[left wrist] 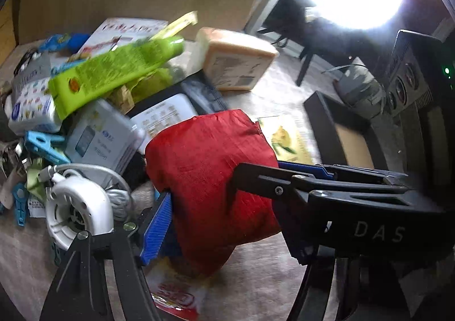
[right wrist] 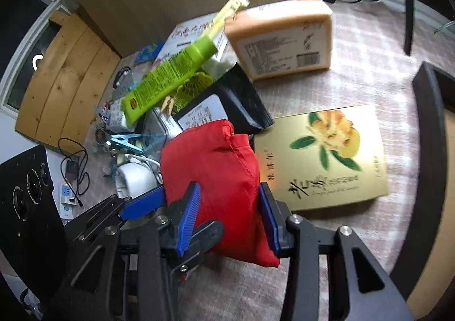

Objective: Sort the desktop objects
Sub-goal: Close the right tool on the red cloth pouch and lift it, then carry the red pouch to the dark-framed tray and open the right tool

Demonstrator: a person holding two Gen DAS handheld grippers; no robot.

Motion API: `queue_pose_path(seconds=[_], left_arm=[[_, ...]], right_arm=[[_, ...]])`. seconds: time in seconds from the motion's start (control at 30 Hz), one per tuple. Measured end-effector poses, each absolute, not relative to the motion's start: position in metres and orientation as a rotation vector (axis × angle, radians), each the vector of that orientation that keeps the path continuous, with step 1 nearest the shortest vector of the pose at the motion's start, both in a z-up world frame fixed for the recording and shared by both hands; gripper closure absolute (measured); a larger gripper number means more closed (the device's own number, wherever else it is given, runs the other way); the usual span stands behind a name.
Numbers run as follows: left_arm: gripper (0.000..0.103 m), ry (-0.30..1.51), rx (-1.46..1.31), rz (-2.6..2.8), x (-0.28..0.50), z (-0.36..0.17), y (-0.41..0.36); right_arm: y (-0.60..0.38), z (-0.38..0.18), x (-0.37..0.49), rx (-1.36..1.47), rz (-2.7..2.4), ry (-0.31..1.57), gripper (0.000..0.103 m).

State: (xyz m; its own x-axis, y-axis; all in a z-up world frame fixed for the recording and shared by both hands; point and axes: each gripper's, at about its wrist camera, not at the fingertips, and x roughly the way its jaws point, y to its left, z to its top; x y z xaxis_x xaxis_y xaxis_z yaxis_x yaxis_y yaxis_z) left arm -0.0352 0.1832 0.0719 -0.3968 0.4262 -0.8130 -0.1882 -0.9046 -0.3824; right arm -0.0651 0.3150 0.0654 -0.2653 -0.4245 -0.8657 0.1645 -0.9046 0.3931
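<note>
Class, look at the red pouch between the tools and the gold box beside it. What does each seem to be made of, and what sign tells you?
Red pouch: probably thin woven fabric, slightly glossy; a fine weave, soft creases and a stitched hem show. Gold box: likely printed card with a metallic gold finish; flat, stiff faces, sharp edges, a soft sheen and a printed flower.

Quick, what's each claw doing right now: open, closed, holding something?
Left claw: closed on the red pouch.
Right claw: closed on the same red pouch.
</note>
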Motion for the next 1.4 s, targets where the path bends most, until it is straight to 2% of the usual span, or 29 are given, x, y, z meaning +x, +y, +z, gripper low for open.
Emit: queue_pose_path(seconds=[0.4, 0.7, 0.9, 1.13, 1.27, 1.4], left_arm=[[0.036, -0.113, -1.288, 2.182, -0.021, 0.125, 0.315], [0.036, -0.006, -1.241, 2.008, 0.001, 0.129, 0.426], [0.038, 0.081, -1.245, 1.934, 0.012, 0.125, 0.469], [0.038, 0.124, -1.210, 1.975, 0.011, 0.137, 0.451], [0.039, 0.111, -1.240, 2.041, 0.001, 0.135, 0.413], [0.043, 0.080, -1.281, 2.125, -0.009, 0.134, 0.361]], right_arm=[[0.437, 0.128, -0.009, 1.546, -2.503, -0.402, 0.062], [0.537, 0.137, 0.041, 1.603, -2.688, -0.527, 0.062], [0.575, 0.131, 0.065, 1.654, -2.749, -0.588, 0.062], [0.579, 0.145, 0.068, 1.619, -2.843, -0.536, 0.062], [0.554, 0.149, 0.059, 1.591, -2.826, -0.464, 0.062], [0.513, 0.149, 0.043, 1.555, -2.761, -0.375, 0.062]])
